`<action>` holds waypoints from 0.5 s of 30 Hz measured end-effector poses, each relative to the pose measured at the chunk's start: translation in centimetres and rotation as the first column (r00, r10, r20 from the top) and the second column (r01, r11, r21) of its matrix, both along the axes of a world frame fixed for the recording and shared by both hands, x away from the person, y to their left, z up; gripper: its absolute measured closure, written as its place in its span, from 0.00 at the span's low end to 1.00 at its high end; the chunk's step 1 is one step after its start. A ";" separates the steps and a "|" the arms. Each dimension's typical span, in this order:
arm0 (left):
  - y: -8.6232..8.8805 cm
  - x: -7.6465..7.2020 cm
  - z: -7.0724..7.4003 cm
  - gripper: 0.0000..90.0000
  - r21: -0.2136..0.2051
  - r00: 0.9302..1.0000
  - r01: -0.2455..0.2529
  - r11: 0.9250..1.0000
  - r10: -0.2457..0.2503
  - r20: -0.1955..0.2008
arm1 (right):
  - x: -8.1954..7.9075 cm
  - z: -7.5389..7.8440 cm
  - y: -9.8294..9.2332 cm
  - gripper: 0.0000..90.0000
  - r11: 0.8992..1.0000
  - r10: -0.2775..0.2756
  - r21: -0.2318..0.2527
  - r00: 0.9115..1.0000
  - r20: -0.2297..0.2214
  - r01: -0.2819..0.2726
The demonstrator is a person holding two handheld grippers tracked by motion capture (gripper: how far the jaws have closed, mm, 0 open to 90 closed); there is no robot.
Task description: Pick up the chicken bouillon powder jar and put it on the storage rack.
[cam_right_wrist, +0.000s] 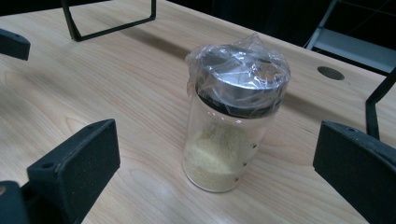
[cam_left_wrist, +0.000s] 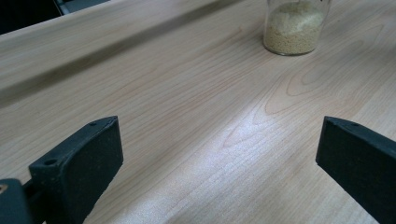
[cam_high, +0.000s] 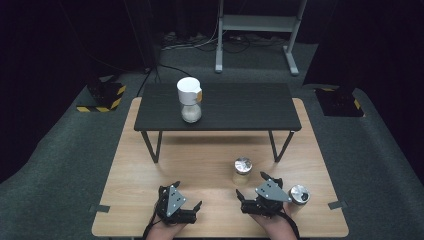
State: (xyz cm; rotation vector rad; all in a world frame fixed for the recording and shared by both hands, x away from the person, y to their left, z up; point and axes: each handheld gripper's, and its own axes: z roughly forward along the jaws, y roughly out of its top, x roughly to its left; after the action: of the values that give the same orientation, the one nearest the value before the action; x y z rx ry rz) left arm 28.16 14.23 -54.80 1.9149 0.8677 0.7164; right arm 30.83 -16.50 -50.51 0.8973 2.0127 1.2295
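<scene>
Both fingers apart; right gripper [cam_right_wrist: 215, 158] view alone shows plastic wrap on jar [cam_right_wrist: 231, 135] lid

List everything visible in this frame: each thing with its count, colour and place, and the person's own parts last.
Glass jars with metal lids: 2, clear with silver lids and pale yellow grains inside; one ahead of the right gripper, wrapped in clear film over the lid, one right beside the right gripper.
Jar with white cap: 1, clear glass, white top, standing on the small table's left part.
Small table: 1, black top and black wire legs, standing on the far half of the wooden table.
Wooden table: 1, light wood, centre.
Metal frame: 1, grey, on the floor behind.
Striped floor blocks: 2, black with yellow stripes, left and right of the tables.
Left gripper: 1, black, near edge, open.
Right gripper: 1, black, near edge, open.
</scene>
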 end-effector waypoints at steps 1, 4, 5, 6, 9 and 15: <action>0.0 0.0 0.0 0.01 0.000 1.000 -0.001 1.000 0.001 -0.001 | 0.1 0.0 0.0 0.00 1.000 -0.001 0.002 1.000 0.000 0.001; 0.0 0.0 0.0 0.01 0.001 1.000 0.000 1.000 0.000 -0.001 | 0.3 0.1 0.1 0.00 1.000 -0.003 0.009 1.000 0.002 0.003; 0.0 0.0 0.0 0.01 0.001 1.000 0.001 1.000 -0.001 0.000 | 0.3 0.1 0.1 0.00 1.000 -0.004 0.011 1.000 0.001 0.004; 0.0 0.0 0.0 0.01 0.003 1.000 0.002 1.000 -0.002 0.001 | 0.4 0.1 0.1 0.00 1.000 -0.005 0.011 1.000 0.002 0.005; 0.0 0.0 0.0 0.01 0.004 1.000 0.003 1.000 -0.003 0.000 | 0.6 0.2 0.1 0.00 1.000 -0.006 0.016 1.000 0.002 0.006; 0.0 0.0 0.0 0.01 -0.001 1.000 0.004 1.000 -0.004 -0.001 | 0.9 0.3 0.2 0.00 1.000 -0.013 0.024 1.000 0.000 0.013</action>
State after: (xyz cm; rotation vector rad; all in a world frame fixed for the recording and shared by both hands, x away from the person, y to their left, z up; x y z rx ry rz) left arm 28.16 14.24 -54.80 1.9154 0.8644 0.7129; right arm 31.70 -16.25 -50.21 0.9204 1.9934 1.2486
